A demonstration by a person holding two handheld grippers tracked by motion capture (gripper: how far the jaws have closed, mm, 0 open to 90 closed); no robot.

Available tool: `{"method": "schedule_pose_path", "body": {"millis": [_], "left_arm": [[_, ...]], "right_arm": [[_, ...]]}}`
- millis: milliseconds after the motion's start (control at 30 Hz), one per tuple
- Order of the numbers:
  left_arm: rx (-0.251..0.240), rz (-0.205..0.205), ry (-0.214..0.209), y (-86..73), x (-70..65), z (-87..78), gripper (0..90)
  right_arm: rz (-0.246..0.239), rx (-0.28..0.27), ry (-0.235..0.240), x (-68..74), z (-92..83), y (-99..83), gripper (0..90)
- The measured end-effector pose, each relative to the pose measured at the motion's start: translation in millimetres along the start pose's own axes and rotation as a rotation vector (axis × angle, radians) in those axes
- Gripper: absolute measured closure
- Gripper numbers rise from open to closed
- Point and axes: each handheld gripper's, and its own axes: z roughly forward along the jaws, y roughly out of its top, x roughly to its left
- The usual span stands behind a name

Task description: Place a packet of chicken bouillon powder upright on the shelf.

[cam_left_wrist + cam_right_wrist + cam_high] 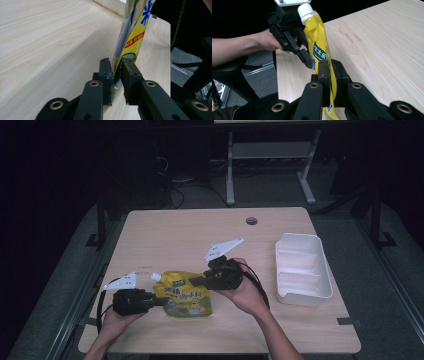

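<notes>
Both grippers, left gripper (161, 301), right gripper (194, 281), pinching pouch (186, 296), cap (305, 10)

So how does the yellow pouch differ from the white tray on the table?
The yellow pouch is soft, printed and bright, with a white cap; the white tray is a plain, rigid container. The pouch is gripped from both sides, by the left claw and the right claw; the tray sits untouched near the right edge. The pouch is closed, while the tray lies open with ridged compartments. Both are on the same wooden table.

Black grippers, brass-ringed screws, white three-cornered plates, black cables.
</notes>
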Motion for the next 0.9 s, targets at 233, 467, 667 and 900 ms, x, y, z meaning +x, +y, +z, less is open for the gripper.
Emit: {"method": "schedule_pose_path", "body": {"millis": [233, 467, 667, 900], "left_arm": [[0.002, 0.016, -0.016, 0.8, -3.3, 1.6, 86.4], [0.003, 0.035, -0.02, 1.3, -5.8, 2.1, 88.5], [0.004, 0.04, -0.021, 1.2, -6.6, 1.5, 89.0], [0.001, 0.039, -0.015, 0.8, -7.3, 1.9, 89.0]], "right_arm": [[0.057, -0.038, 0.02, -12.4, -1.5, -12.0, 76.3], [0.092, -0.042, 0.032, -21.0, 5.7, -23.2, 67.3], [0.123, -0.042, 0.062, -25.2, 14.1, -31.1, 64.2], [0.123, -0.017, 0.065, -24.4, 25.3, -38.0, 61.7]]}}
